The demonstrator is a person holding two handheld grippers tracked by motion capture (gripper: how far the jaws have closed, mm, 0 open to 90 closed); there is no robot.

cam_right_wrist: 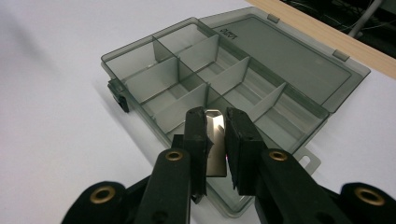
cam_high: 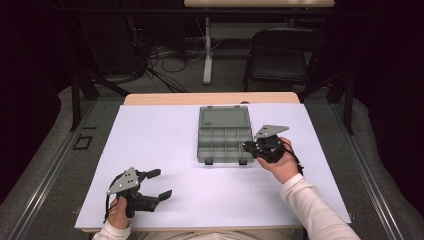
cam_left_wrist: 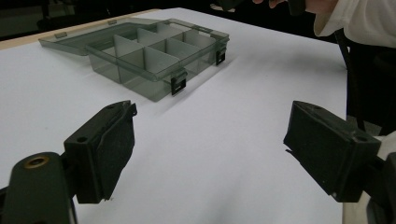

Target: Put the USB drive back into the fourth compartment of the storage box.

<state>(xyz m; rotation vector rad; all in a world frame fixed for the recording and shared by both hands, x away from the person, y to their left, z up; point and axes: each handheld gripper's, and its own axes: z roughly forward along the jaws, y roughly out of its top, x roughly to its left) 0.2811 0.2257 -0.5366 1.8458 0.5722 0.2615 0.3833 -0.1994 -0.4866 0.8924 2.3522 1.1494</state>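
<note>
Item: grey see-through compartment box [cam_high: 224, 145], lid [cam_high: 224, 118] laid flat toward the far edge of the counter [cam_high: 150, 150], two black latches on its near wall; it sits right of centre, nearer the far edge.

Item: small shiny metal plate [cam_right_wrist: 215, 142], upright, clamped between the fingers [cam_right_wrist: 198, 140] of the right gripper [cam_high: 248, 146], held over the box's right-hand wall.

Item: right gripper, clenched on the plate, at the box's right side.

Item: left gripper [cam_high: 159, 184], near the counter's near left corner, well apart from the box; fingers [cam_left_wrist: 105, 149] spread wide, nothing between them.
</note>
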